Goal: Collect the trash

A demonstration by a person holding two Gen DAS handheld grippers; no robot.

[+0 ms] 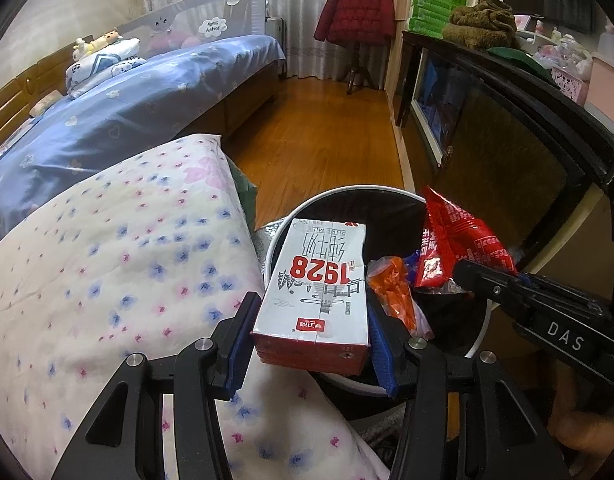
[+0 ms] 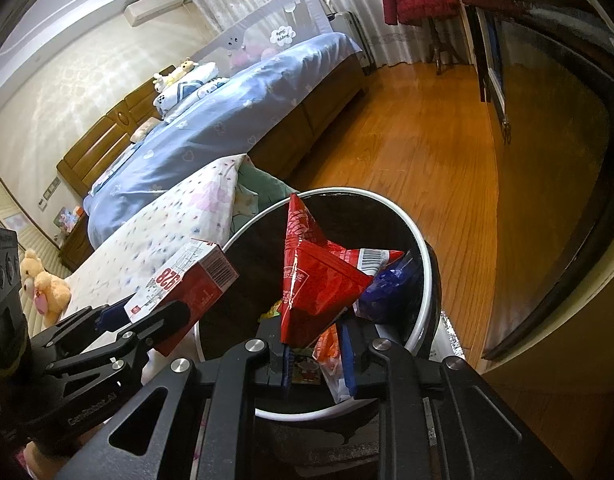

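My left gripper point(image 1: 311, 336) is shut on a white and red milk carton point(image 1: 319, 292) marked 1928, held over the near rim of a round white trash bin point(image 1: 363, 192) with a black liner. My right gripper point(image 2: 317, 354) is shut on a bunch of snack wrappers: a red one point(image 2: 315, 280), an orange one point(image 2: 330, 344) and a blue one point(image 2: 387, 284), held above the bin's opening point(image 2: 347, 192). The carton point(image 2: 183, 280) and left gripper point(image 2: 119, 320) show at the left of the right wrist view. The right gripper point(image 1: 467, 272) shows at the right of the left wrist view.
A floral quilt point(image 1: 107, 280) lies on the left beside the bin. A bed with blue bedding point(image 1: 147, 112) stands behind. A dark cabinet point(image 1: 507, 128) runs along the right. Wood floor point(image 1: 327, 128) lies between. A red jacket point(image 1: 355, 4) hangs on a stand at the back.
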